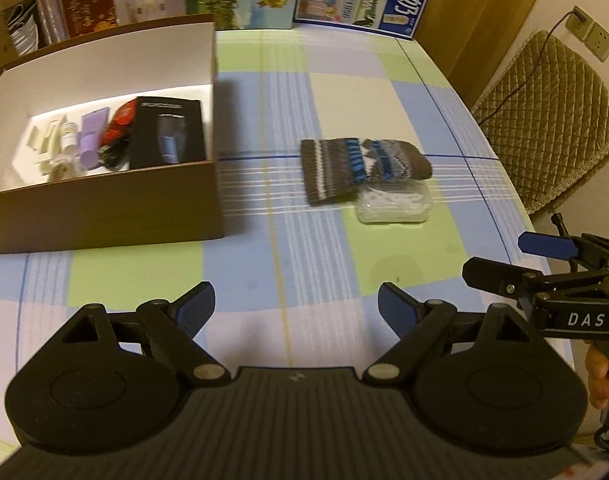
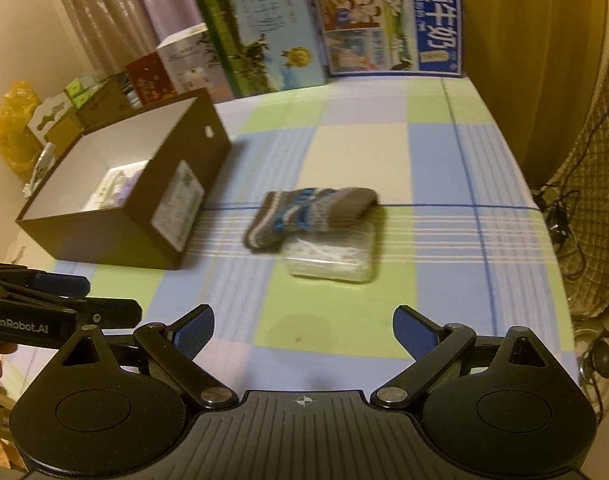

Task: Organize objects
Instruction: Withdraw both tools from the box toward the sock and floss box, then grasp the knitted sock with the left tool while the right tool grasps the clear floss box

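- Left gripper (image 1: pixel 296 306): jaws wide, empty, over near table (image 1: pixel 264 264).
- Right gripper (image 2: pixel 303 330): jaws wide, empty.
- Sock (image 1: pixel 364 168) mid-table, right of box (image 1: pixel 104 208), overlapping clear case (image 1: pixel 392 206).
- Sock lies far of both grippers, long axis left-right.
- Right gripper looks nearer, judged.

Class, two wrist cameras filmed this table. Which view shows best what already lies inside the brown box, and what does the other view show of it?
The left wrist view. It looks down into the brown box, showing a black carton, a purple tube and small white items. The right wrist view sees the box from its end; its wall hides nearly everything inside.
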A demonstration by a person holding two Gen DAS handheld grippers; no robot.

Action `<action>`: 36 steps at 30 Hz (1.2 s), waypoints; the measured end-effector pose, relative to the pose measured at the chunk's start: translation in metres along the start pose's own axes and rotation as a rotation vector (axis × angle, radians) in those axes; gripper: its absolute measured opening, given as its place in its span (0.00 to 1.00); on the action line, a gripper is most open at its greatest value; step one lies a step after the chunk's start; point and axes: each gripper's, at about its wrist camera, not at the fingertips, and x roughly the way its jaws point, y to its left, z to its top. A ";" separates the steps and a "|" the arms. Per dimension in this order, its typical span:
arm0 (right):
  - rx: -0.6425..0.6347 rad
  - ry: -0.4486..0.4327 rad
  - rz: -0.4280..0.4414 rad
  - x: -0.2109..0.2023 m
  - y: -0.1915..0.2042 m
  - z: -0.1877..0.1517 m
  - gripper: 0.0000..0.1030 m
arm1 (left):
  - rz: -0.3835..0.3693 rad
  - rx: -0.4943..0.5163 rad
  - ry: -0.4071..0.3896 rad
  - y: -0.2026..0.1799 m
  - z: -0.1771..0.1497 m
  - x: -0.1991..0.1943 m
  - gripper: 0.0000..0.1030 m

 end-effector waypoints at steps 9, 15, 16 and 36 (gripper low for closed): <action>-0.008 0.005 -0.003 0.023 -0.017 0.003 0.91 | 0.042 -0.021 0.011 -0.009 0.006 0.026 0.83; -0.021 0.012 -0.002 0.047 -0.016 0.008 0.91 | 0.070 -0.031 0.020 -0.007 0.010 0.044 0.83; -0.022 0.014 -0.003 0.052 -0.015 0.009 0.91 | 0.074 -0.035 0.021 -0.006 0.011 0.046 0.83; -0.022 0.027 -0.126 0.136 0.000 0.025 0.91 | 0.177 -0.138 0.079 0.045 0.011 0.083 0.82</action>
